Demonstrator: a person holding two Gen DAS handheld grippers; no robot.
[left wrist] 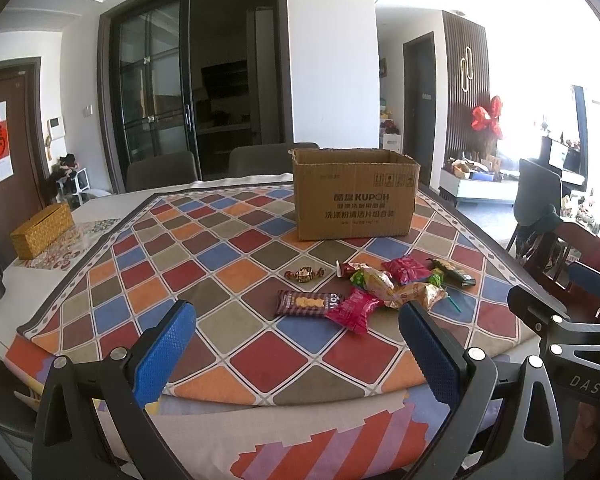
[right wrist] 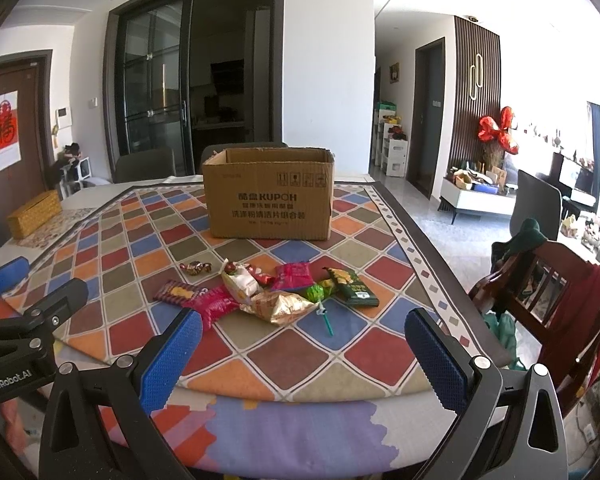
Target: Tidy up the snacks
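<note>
Checkered tablecloth (left wrist: 220, 264), snacks (left wrist: 380, 284) loose before open carton (left wrist: 354, 194); left gripper (left wrist: 296, 344), right gripper (right wrist: 304, 350) wide, empty; pre-pick, first grasp probably next.

A woven tissue box (left wrist: 42, 231) is set at the far left of the checked tablecloth (left wrist: 228, 248); a wooden chair (right wrist: 540, 300), draped in red, is placed right of it.

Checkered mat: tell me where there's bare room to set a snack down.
Free: the mat's left stretch, between the wicker box and the snack pile, and the near strip before both open grippers. Crowded: the pile itself, in front of the cardboard box.
</note>
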